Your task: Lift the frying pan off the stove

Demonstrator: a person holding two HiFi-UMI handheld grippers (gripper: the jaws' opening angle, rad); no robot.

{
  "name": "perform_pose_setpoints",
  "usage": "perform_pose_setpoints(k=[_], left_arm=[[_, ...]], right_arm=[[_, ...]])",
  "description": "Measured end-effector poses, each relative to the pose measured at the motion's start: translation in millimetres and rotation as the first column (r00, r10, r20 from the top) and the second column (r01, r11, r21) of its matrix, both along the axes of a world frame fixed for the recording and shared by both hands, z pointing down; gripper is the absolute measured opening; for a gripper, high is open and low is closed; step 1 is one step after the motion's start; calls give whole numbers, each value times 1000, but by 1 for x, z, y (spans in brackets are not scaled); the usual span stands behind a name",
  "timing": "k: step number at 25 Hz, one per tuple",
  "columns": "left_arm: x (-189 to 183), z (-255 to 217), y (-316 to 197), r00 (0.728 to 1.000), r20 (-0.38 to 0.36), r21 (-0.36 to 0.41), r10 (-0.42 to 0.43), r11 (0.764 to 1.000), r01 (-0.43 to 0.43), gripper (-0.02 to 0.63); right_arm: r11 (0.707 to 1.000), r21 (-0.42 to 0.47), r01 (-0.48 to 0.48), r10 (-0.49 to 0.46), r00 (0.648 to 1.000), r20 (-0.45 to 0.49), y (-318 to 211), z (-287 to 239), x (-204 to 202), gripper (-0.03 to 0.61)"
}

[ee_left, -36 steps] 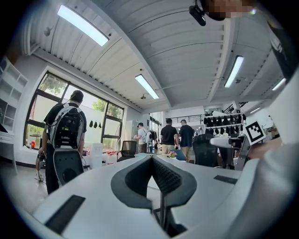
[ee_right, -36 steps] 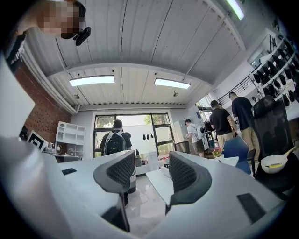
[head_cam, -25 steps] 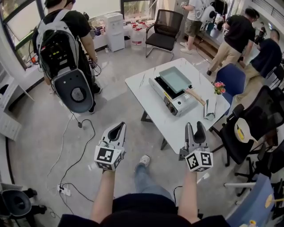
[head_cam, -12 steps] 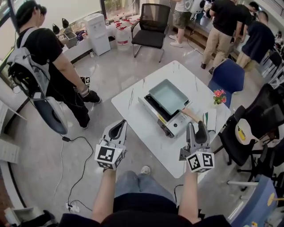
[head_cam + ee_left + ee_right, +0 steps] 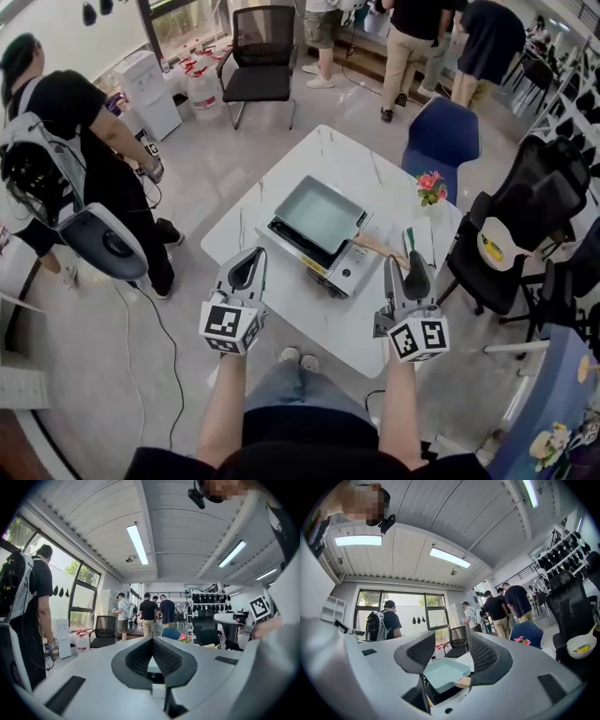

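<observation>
White table (image 5: pixel 298 167) — pale frying pan (image 5: pixel 319 214) atop stove (image 5: pixel 343 272)

Person in black top and jeans, with two grey grippers

The left gripper (image 5: pixel 248 270) and right gripper (image 5: pixel 405 272) share smooth pale grey shells, black ribbed pads (image 5: pixel 420 651) and a white cube (image 5: pixel 228 328) printed with black square markers at the rear. The clothes are a black top (image 5: pixel 281 448), blue jeans (image 5: pixel 302 392) and pale shoes (image 5: pixel 300 360).
</observation>
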State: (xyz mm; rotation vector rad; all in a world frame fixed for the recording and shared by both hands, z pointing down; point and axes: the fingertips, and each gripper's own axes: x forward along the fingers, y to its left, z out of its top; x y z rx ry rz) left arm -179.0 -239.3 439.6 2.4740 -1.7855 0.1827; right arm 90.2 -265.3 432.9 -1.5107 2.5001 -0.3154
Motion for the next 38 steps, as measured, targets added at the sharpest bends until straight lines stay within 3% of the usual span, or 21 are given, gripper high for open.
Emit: perform_pose_setpoints(k=[7,13,19,23,27,30,34,38], left_arm=[[8,2,-42,995,-10,2,103,995,-103,18],[10,2,-59,990,0,9,143,990,-143,18],[17,2,-81,986,-19,13,168,986,-168,18],[26,10,-93,981,-36,10,191,982,-191,18],[31,11,-104,978,-45,10,204,979,-203,18],[30,9,-112,977,-53,9,205,979,-204,18],[28,16,-119,979,-57,-5,195,981,-195,18],[25,23,-122,982,-56,-15,182,983,-183,18]], right_arm=[[995,1,-99,99,995,-11,-19,-1,5,212],[989,-19,-147,146,989,-28,-25,-6,8,212],[995,-3,-103,102,984,-146,-49,-29,15,213],[999,-30,15,-24,949,-313,-74,-39,14,213],[986,-121,113,-157,866,-474,-93,-47,1,213],[954,-219,204,-295,761,-578,-104,-40,-15,213],[878,-384,287,-477,605,-638,-109,-7,-33,216],[784,-541,304,-620,418,-664,-106,46,-45,227]])
